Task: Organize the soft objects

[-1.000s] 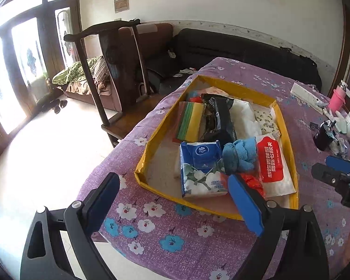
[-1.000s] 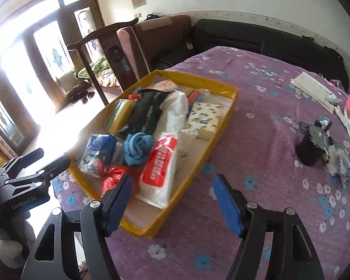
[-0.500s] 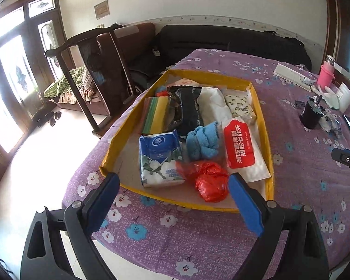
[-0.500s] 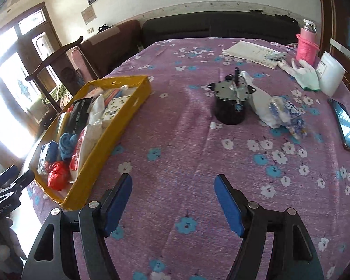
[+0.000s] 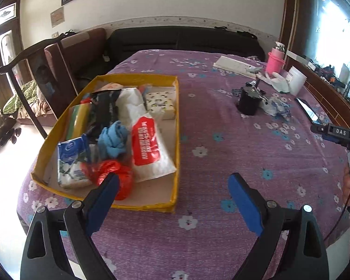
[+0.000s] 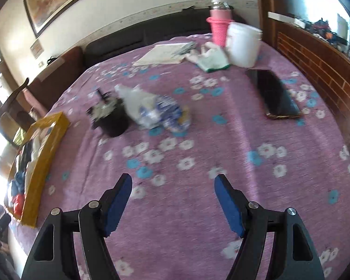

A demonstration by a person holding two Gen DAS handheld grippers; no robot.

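Observation:
A yellow cardboard tray (image 5: 176, 126) on the purple flowered tablecloth holds several soft things: a blue tissue pack (image 5: 71, 161), a blue cloth (image 5: 114, 141), a red plastic bag (image 5: 114, 172), a red-and-white bag (image 5: 147, 147). The tray's side shows at far left in the right wrist view (image 6: 38, 175). A white-and-blue plastic bag (image 6: 155, 110) lies loose beside a black pot (image 6: 109, 117). My left gripper (image 5: 173, 186) is open and empty above the tray's near right corner. My right gripper (image 6: 172, 184) is open and empty over bare cloth, short of the loose bag.
At the table's far side stand a pink bottle (image 6: 218, 26), a white tub (image 6: 243, 44), a glove (image 6: 212, 59) and papers (image 6: 163, 53). A black phone (image 6: 276, 96) lies at the right. A wooden chair (image 5: 32, 74) and dark sofa (image 5: 179, 39) stand behind.
Both grippers have swung right, away from the tray toward the table's middle. The right wrist view now faces the loose bag, pot and phone. Both stay open.

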